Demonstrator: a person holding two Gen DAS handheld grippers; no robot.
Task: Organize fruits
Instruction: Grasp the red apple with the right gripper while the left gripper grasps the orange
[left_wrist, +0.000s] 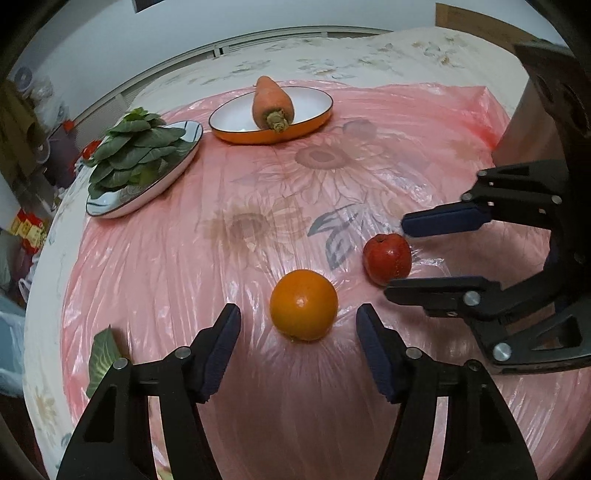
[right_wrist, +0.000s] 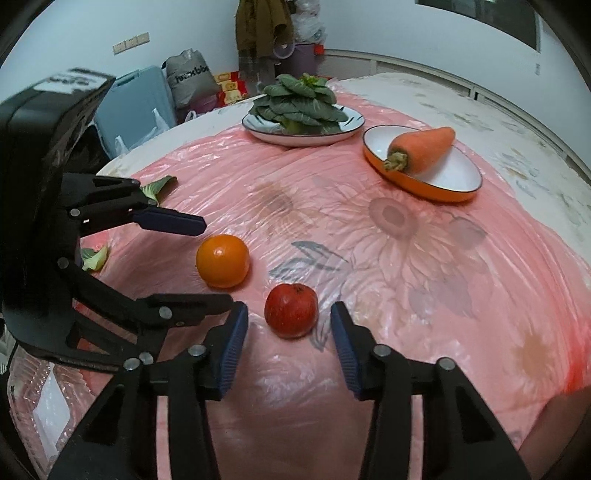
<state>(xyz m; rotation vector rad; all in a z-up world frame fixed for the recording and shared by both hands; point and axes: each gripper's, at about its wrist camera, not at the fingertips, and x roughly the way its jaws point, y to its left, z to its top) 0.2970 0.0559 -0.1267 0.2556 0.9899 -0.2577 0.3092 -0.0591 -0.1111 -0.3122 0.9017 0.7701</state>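
One round orange fruit (left_wrist: 303, 304) and one red apple (right_wrist: 291, 310) lie near each other on the pink plastic sheet (left_wrist: 332, 166). The left gripper (left_wrist: 298, 323) brackets the orange and the right gripper (right_wrist: 289, 320) the apple, both released, pads clear. Beyond sit two dishes: one orange-rimmed bowl (left_wrist: 314, 122) holding one carrot (left_wrist: 272, 101), one plate (left_wrist: 110, 206) of leafy greens (left_wrist: 136, 151).

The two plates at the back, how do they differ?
The orange plate has an orange outer wall and plain white inside; the white plate has a dark rim and dark markings. The orange plate holds one carrot that sticks out past its rim; the white plate holds a stack of leafy greens. The orange plate looks deeper. Both are shallow, stand side by side on the pink plastic sheet, and hold vegetables, not fruit.
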